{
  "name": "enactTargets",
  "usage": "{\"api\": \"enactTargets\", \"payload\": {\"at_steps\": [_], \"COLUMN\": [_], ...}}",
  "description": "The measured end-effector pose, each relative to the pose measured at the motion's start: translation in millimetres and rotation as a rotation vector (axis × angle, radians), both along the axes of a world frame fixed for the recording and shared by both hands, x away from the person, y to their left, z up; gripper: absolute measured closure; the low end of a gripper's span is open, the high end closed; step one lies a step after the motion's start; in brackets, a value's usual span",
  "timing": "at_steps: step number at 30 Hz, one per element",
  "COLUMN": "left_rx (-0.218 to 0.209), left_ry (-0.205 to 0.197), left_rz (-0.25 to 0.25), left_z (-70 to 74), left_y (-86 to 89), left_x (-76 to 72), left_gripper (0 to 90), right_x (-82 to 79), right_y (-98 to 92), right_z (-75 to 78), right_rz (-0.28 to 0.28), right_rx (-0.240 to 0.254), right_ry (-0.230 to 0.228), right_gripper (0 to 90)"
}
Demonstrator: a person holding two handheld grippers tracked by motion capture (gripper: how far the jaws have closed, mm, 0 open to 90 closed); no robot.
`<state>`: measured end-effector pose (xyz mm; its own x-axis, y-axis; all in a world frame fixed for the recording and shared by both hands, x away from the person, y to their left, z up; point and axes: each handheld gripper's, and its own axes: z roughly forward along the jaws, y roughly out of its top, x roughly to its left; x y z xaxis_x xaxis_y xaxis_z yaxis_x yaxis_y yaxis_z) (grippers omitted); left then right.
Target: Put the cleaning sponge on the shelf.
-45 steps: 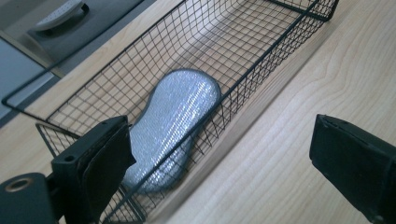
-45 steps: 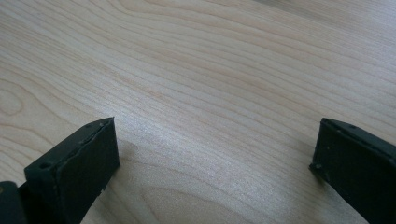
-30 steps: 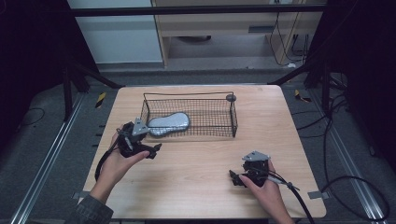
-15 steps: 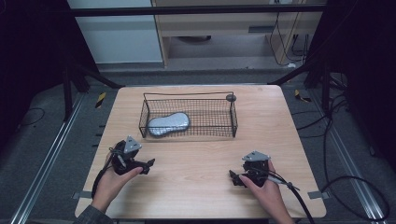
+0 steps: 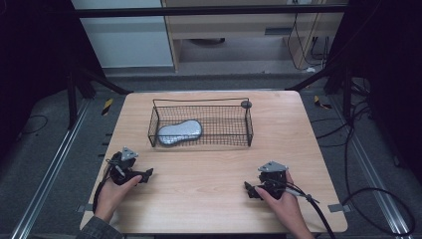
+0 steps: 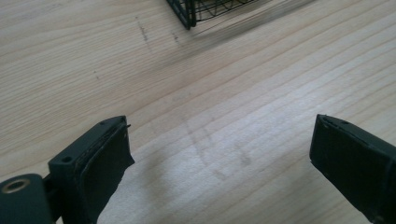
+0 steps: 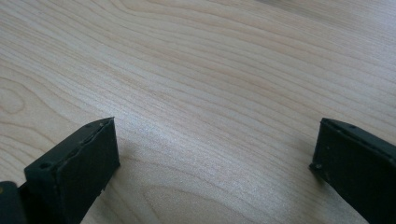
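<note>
While the person's left hand (image 5: pixel 110 191) rests at the near left corner of the wooden table (image 5: pixel 209 174), the left gripper (image 5: pixel 145 175) it holds lies low over the boards with its jaws standing wide apart; they have just been opening a little further, and only bare wood shows between them in the left gripper view. Its tips point toward the middle of the table, and its cable loops back along the left edge. Past those jaws, in that same view, a corner of the wire basket (image 6: pixel 187 11) shows at the top, well apart from the pads.

Toward the near right corner, the right gripper (image 5: pixel 250 190) sits in the right hand (image 5: pixel 284 204), likewise low over the table. Its jaws are spread wide too, holding nothing, with plain wood grain between them in the right gripper view. Its cable trails off over the near right edge.

The black wire basket (image 5: pixel 249 124) stands near the far edge, about midway along it, clear of both grippers. Inside it, at its left end, lies a grey, rounded, peanut-shaped object (image 5: pixel 179 132), flat on the basket floor.
</note>
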<state>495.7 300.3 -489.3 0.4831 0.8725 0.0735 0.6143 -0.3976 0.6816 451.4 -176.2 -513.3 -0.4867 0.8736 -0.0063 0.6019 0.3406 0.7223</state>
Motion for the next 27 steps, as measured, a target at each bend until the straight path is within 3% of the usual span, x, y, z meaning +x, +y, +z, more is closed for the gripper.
{"api": "enactTargets", "payload": {"at_steps": [11,15,20,27], "left_rx": [-0.012,-0.042,-0.069,-0.071], "left_ry": [0.034,0.03,-0.006,-0.01], "left_rz": [0.045,0.061,0.05,0.049], "left_z": [-11.8,-14.7,-18.6,-19.0], "left_y": [8.2,10.4,12.2,12.4], "left_x": [9.6,11.6,10.4,10.3], "left_gripper": [2.0,0.6,0.0,0.0], "right_x": [0.0,0.0,0.0,0.3], "right_y": [-0.1,-0.1,0.0,0.1], "right_z": [0.0,0.0,0.0,0.1], "right_rz": [0.001,0.0,0.0,-0.002], "right_rx": [-0.001,-0.001,0.0,0.003], "right_ry": [0.0,0.0,0.0,0.003], "right_gripper": [0.6,0.6,0.6,0.3]}}
